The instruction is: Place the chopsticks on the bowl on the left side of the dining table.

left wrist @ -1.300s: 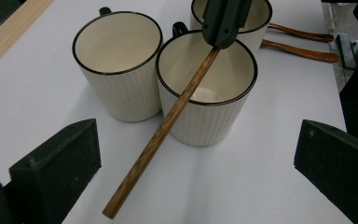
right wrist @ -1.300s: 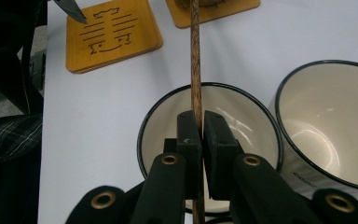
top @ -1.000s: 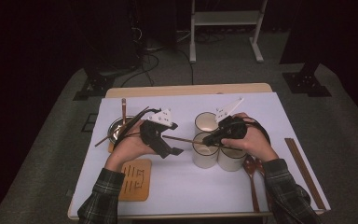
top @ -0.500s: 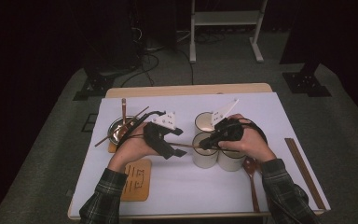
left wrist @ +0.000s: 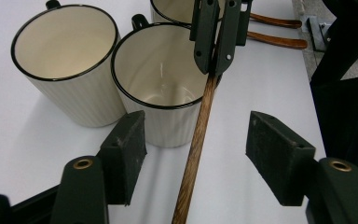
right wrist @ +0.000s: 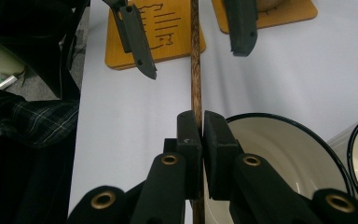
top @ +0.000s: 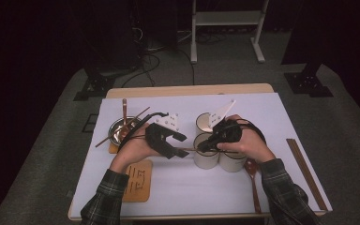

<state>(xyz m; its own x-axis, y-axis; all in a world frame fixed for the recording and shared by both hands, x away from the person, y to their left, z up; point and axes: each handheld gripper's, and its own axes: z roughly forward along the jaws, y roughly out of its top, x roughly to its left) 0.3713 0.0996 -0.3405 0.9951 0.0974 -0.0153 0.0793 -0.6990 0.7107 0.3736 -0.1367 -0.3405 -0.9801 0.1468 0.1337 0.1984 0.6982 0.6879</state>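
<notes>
Above the white tabletop (top: 281, 117), right tongs (right wrist: 200, 126) clamp the chopstick (left wrist: 198, 135) — its shaft lies lengthwise between the left tongs (left wrist: 196, 147), half-closed and closing, untouched.

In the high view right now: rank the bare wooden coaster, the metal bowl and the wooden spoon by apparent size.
1. Wooden spoon: longest, though thin.
2. Wooden coaster: broadest area, partly under the left sleeve.
3. Metal bowl: looks smallest, but lies farther from the camera and is partly hidden, so its rank below the coaster is unsure.
</notes>
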